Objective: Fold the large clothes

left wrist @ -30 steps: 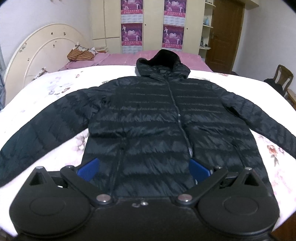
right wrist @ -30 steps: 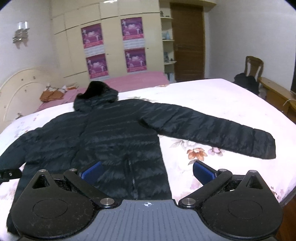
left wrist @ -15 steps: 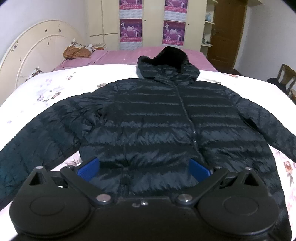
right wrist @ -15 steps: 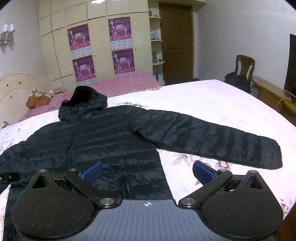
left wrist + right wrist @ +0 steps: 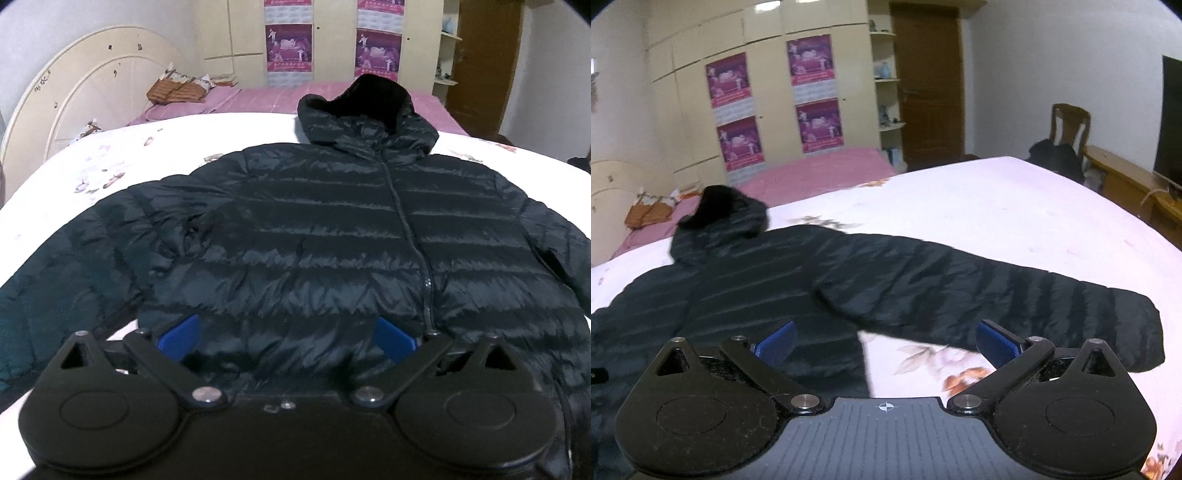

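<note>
Black hooded puffer jacket (image 5: 332,240) is lying flat, zipped, front up on the white floral bedspread (image 5: 110,162), filling the center of the left wrist frame, hood (image 5: 365,107) pointing to upper center. Left gripper (image 5: 286,338) is hovering over the jacket's lower body, jaws spread wide, blue pads (image 5: 177,338) gripping nothing. In the right wrist frame the right gripper (image 5: 886,341) is also sitting spread and empty, one sleeve (image 5: 997,291) stretching across center toward the right edge. Pink bed (image 5: 820,170) is sitting behind, upper left.
</note>
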A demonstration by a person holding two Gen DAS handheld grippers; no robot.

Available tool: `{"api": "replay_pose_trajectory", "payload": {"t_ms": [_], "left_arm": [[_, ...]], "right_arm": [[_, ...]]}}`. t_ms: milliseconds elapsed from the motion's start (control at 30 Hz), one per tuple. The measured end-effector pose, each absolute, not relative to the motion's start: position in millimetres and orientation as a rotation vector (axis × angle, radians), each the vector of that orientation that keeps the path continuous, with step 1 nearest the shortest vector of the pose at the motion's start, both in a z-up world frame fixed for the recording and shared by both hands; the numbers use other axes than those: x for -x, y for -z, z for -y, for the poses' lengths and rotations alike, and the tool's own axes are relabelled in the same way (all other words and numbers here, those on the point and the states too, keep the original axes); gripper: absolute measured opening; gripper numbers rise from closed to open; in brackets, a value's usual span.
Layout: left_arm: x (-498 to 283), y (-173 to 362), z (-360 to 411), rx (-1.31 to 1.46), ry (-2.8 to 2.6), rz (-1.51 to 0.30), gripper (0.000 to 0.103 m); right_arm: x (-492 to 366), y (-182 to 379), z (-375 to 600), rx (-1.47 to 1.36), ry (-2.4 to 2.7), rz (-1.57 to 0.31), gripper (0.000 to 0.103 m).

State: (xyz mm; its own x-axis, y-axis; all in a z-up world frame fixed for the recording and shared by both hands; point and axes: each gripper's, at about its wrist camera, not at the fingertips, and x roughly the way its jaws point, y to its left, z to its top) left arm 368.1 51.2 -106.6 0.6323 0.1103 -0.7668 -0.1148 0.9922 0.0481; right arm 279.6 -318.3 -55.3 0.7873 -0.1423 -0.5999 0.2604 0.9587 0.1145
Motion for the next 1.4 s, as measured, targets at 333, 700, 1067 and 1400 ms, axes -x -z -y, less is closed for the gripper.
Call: {"api": "replay_pose_trajectory", "payload": {"t_ms": [333,700,1067,1400], "left_arm": [[-411,129,-26,-0.014,-0.173,-0.882,0.097],[-439,150,-13,-0.030,-0.207,-0.905,0.097],[-448,153,-18,-0.034,-0.222,-0.908,0.099],[-447,151,-18,-0.041,-0.197,-0.905,0.091]], "right_arm": [[-298,82,406,-0.203,0.355,-0.640,0.102],[-279,113,522,-0.248,0.640,-0.694,0.058],[-246,137,588,-0.309,0.863,-0.770,0.086],[-237,137,602,-0.509,0.726,-0.740,0.024]]}}
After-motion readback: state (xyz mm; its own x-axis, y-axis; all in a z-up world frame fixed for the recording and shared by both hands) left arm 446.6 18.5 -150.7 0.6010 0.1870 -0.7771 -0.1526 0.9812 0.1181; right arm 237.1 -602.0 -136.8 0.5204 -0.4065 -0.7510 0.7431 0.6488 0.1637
